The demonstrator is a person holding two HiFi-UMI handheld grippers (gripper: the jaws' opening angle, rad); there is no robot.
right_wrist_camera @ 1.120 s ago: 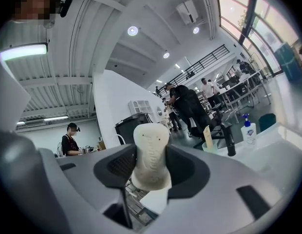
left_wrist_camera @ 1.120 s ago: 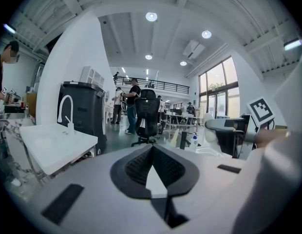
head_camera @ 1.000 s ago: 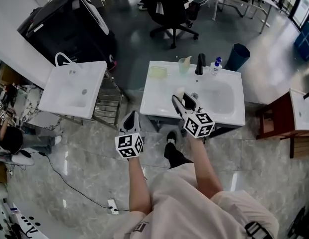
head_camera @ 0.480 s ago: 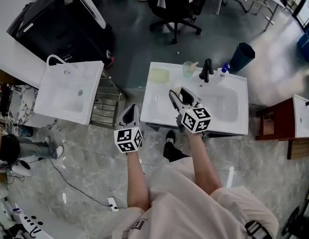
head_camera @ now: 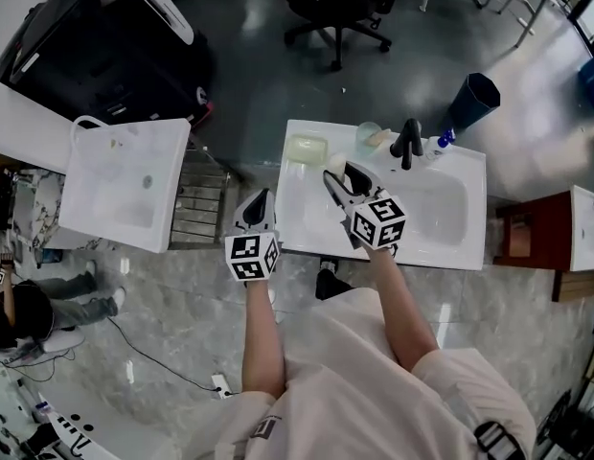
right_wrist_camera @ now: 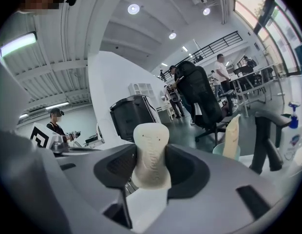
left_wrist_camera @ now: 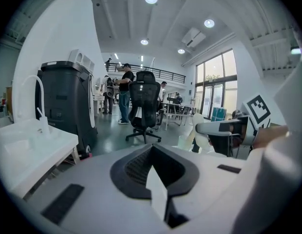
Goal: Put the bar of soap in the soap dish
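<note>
Over the white washbasin (head_camera: 307, 214), the right claw (head_camera: 338, 173) clamped the bar of soap (right_wrist_camera: 151, 152), soap dish (head_camera: 306, 149) at its eleven o'clock; the left claw (head_camera: 260, 199) hung closed, empty.

Left tool (head_camera: 262, 199) jaws together, right tool (head_camera: 338, 175) clamped on soap bar (right_wrist_camera: 151, 150), both held forward

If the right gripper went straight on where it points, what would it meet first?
Likely the soap dish; the right gripper, shut on the bar of soap, aims roughly at it, though depth is unclear.
</note>
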